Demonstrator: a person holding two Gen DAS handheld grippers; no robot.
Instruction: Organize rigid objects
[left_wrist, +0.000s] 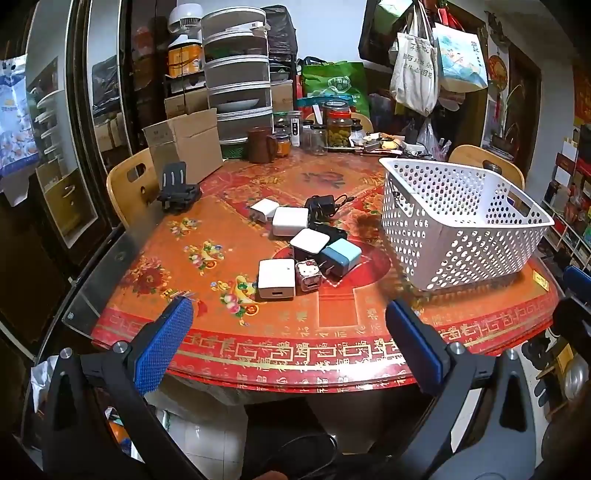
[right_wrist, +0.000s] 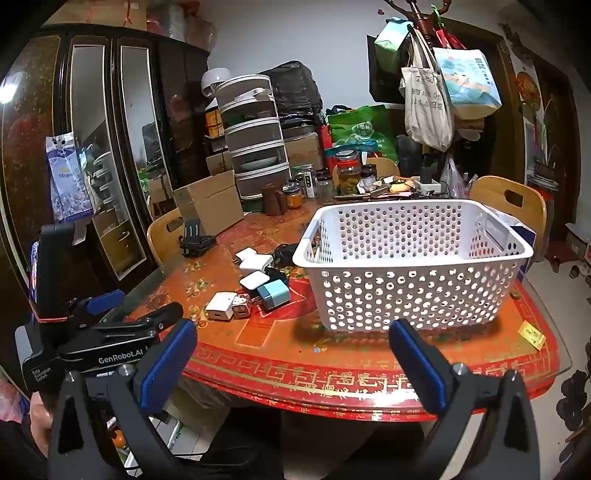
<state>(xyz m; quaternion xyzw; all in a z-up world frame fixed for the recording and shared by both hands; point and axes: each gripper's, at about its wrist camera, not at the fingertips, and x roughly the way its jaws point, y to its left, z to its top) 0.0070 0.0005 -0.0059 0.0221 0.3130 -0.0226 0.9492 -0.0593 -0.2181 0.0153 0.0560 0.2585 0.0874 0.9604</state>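
Jaws on both my grippers, left gripper (left_wrist: 290, 343) and right gripper (right_wrist: 293, 363), gape wide and empty. Ahead of the left jaws on the surface (left_wrist: 332, 317) lie the chargers (left_wrist: 306, 243), left of the basket (right_wrist: 410, 266). They look light, stiff and slick; I'd pinch flat sides.

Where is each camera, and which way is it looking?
Left wrist: on the left hand-held gripper, looking down at the chargers; its blue fingers show.
Right wrist: on the right hand-held gripper, facing the white basket; the left one shows beside it.
Both share table, chargers, basket.
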